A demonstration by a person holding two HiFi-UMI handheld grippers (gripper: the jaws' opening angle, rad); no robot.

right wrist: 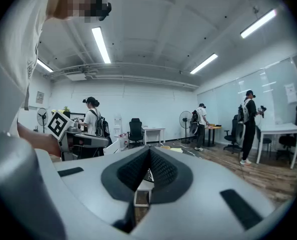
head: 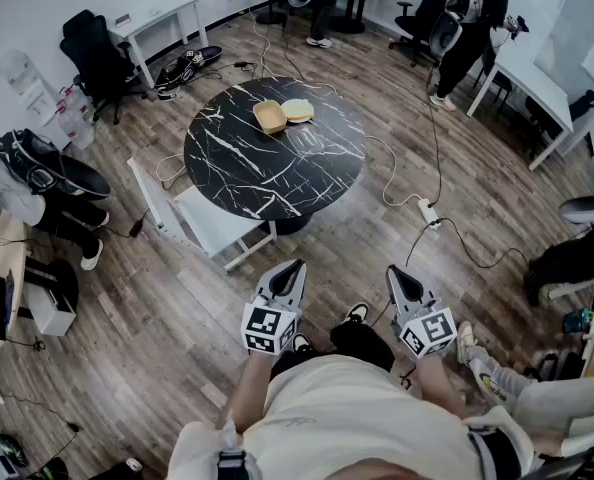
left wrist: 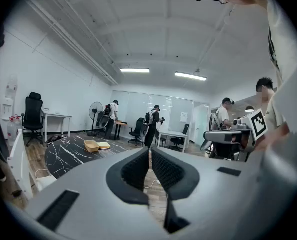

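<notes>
The person is standing on the wood floor and holding a gripper in each hand, low in the frame.

The left gripper is showing at the lower middle, a little to the left. It is pointing up the frame toward the round black desk. Its two jaws are pressing together with only a tiny slit between them, and it is holding nothing.

The right gripper is showing to the right of it, and the two are not touching. Its jaws are meeting at the tips, and it is holding nothing too.

A tan box is sitting on the desk in the upper middle of the frame, near the far edge. A flat yellow thing is lying just beside it on the right. Both are sitting well apart from the grippers.

A white chair is standing at the lower left side of the desk, near the left gripper. A white power strip is lying on the floor to the right of the desk, with cords running from it. A black shoe is peeking out between the two grippers.
</notes>
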